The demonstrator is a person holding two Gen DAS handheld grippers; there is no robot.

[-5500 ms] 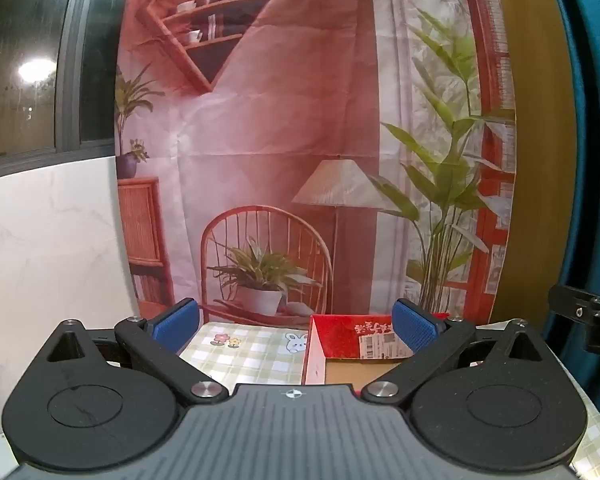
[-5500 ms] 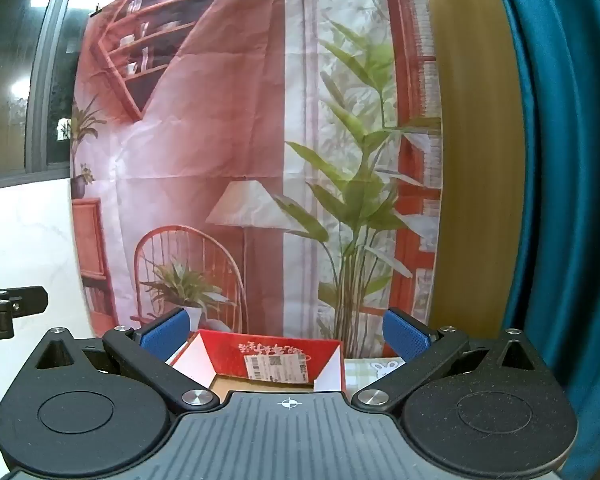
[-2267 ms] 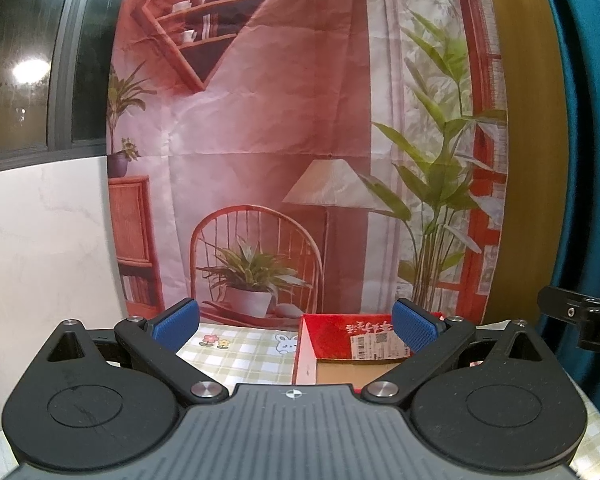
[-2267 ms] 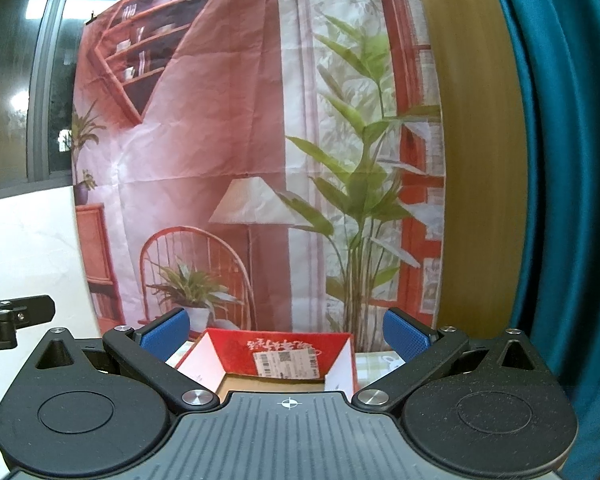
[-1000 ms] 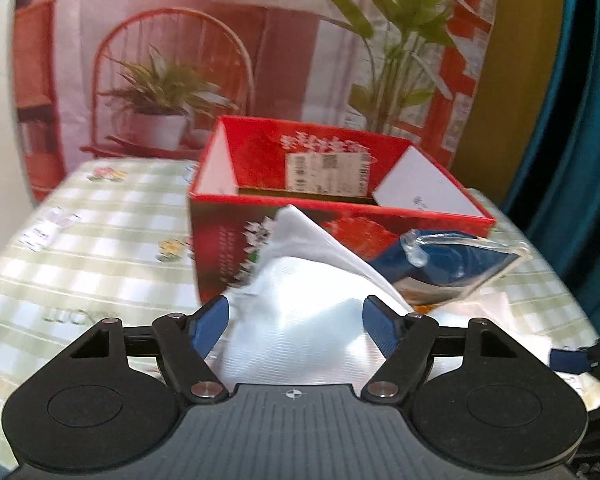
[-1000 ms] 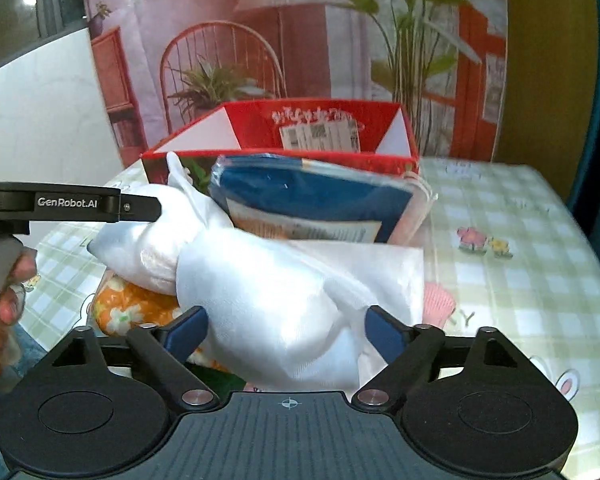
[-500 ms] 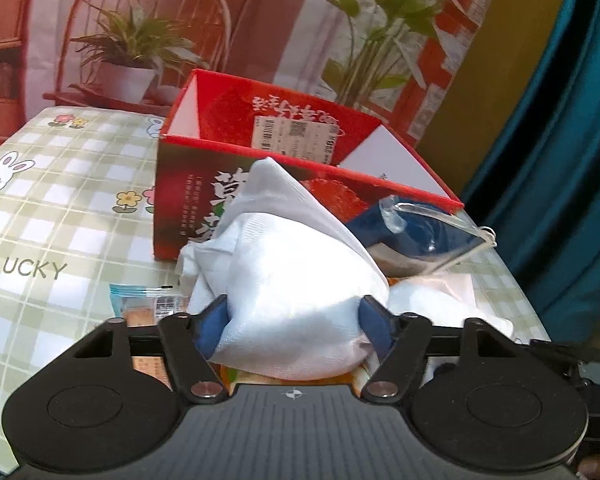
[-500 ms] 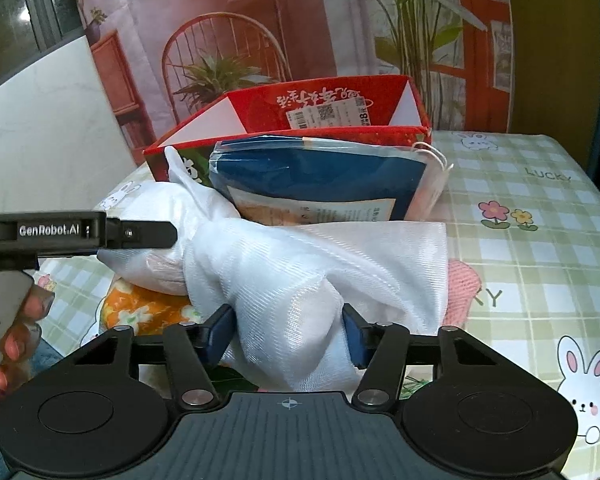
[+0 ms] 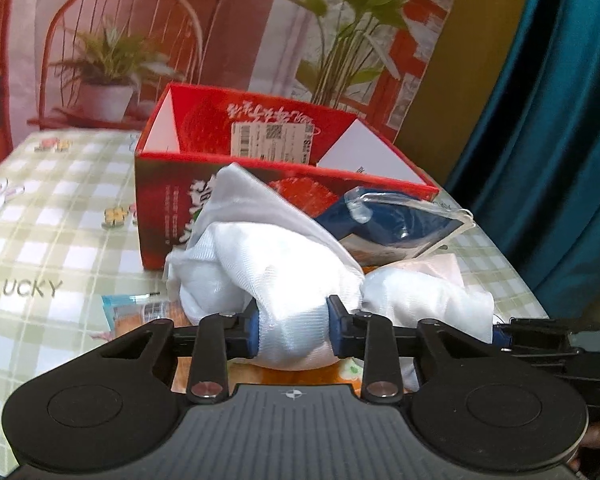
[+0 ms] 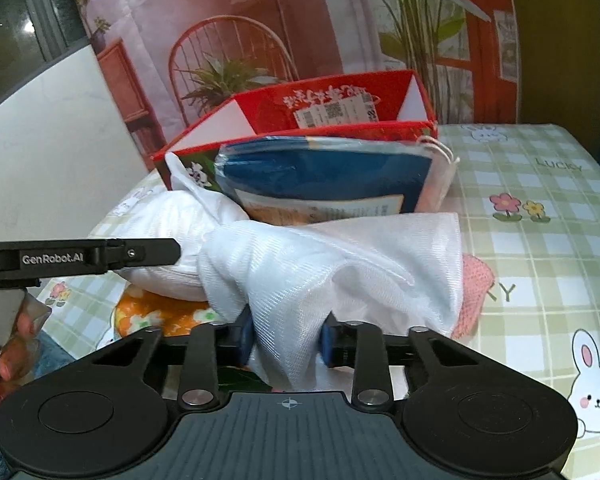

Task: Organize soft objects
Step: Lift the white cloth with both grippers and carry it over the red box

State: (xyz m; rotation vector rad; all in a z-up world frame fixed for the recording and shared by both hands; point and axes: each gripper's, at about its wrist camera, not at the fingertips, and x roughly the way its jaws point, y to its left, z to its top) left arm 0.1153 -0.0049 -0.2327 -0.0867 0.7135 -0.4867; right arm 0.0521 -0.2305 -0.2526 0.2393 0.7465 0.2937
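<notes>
White mesh bag [image 9: 276, 264] is now pinched at both ends, where a second ago my tools stood wide around it. My left gripper [image 9: 293, 331] is closing, its blue pads pressing into the bag's left bulge; my right gripper [image 10: 287, 339] is closing too, squeezing a gathered neck of the same fabric at the other end. The bag lies on the checked tablecloth [image 9: 40, 240] across a heap of soft things, with an orange flowered piece [image 10: 156, 314] under it and a pink cloth [image 10: 474, 292] at 3 o'clock in the right view. At 12 o'clock, just behind it, a blue packet in clear plastic [image 10: 324, 180] leans on the red box [image 9: 260, 140], which stands open. With both ends caught, I judge the bag ready to be lifted toward the box; the slack middle may sag or drag the packet.
</notes>
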